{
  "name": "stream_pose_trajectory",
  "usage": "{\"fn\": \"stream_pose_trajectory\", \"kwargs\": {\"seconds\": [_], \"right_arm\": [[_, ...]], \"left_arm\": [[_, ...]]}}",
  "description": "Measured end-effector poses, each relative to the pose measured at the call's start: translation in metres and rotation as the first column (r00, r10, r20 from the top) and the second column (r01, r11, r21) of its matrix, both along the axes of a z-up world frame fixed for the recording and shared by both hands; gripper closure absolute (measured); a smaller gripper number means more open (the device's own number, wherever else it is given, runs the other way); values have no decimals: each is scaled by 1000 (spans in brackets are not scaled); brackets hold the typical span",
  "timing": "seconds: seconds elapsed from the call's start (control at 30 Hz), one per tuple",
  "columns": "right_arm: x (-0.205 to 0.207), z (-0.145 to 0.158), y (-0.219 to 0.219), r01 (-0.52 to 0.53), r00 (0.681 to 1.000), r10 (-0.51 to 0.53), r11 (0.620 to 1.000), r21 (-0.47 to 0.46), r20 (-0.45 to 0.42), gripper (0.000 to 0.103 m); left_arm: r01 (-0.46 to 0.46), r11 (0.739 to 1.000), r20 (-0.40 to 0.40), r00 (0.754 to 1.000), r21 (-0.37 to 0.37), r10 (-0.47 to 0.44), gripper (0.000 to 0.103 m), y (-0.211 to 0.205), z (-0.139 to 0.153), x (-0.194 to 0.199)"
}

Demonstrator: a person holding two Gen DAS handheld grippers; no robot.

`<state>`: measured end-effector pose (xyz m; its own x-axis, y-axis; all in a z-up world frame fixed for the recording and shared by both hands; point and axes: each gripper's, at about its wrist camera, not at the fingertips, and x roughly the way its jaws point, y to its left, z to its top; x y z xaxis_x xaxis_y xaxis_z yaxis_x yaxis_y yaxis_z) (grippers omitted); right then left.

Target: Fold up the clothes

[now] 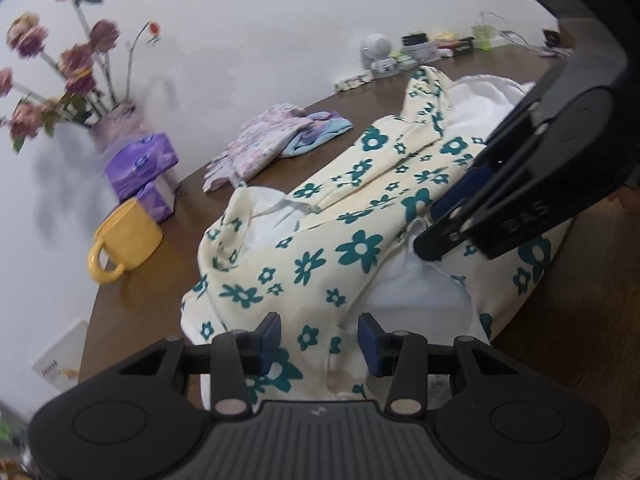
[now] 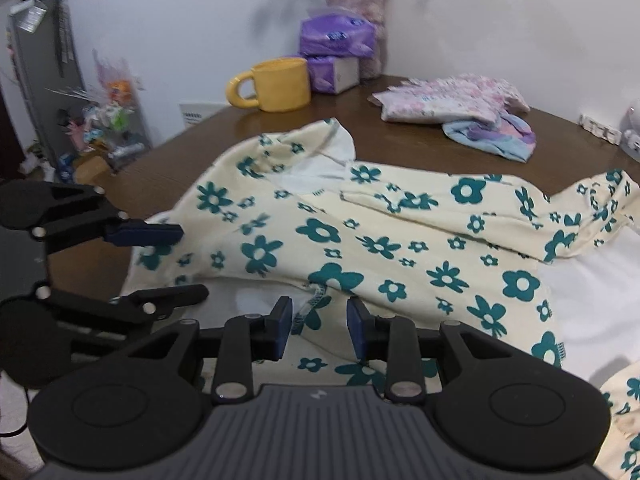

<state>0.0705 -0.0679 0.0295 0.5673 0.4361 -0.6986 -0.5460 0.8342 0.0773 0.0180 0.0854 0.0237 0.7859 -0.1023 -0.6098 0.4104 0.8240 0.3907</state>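
Brown wooden table (image 2: 168,160) bearing the cream garment with teal flowers (image 2: 360,240), which lies crumpled across the near half of the tabletop, its long axis running left to right in the right wrist view, white lining exposed along the near edge and at the collar-like opening toward the mug. Left gripper (image 1: 319,336), jaws spread, poised low over the near hem with cloth between but not pinched by the blue pads; in the right wrist view it enters from the left edge (image 2: 188,264), fingers pointing across the garment's end. Right gripper (image 2: 318,328), jaws likewise spread, straddles a fold of hem without closing on it; whether the pads touch the cloth is hard to judge through the blur. Behind the garment: a folded pink-patterned cloth (image 2: 444,100) resting on a blue-purple cloth (image 2: 496,136); stacked purple tissue packs (image 2: 336,52); a vase of pink flowers (image 1: 116,128); a yellow mug (image 2: 276,84), upright, handle toward the left, interior not visible.
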Motion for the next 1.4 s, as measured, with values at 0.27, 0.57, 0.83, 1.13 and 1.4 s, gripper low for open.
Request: {"fn": "stream_pose_trajectory", "kwargs": {"seconds": [0.27,0.57,0.83,1.13,1.4], "right_arm": [[-1,-3,8,30,999,-29,998,-49,15,99],[-23,14,-7,-105,994,105,995,2,9,101],[-27,4,-7,-175,984,175,985,3,-35,101],[-23,-5,-10,-194,980,194,981,19,-42,99],[-28,20,-68,-52,998,47,990,133,42,65]], "left_arm": [[35,999,14,999,-29,-34,96,6,-4,3],[-1,988,18,1000,-152,4,98,27,14,-2],[-40,991,-21,999,-125,38,99,27,7,-10],[-98,985,-62,994,-141,90,98,27,1,-7],[-194,916,-68,981,-351,182,47,43,20,-16]]}}
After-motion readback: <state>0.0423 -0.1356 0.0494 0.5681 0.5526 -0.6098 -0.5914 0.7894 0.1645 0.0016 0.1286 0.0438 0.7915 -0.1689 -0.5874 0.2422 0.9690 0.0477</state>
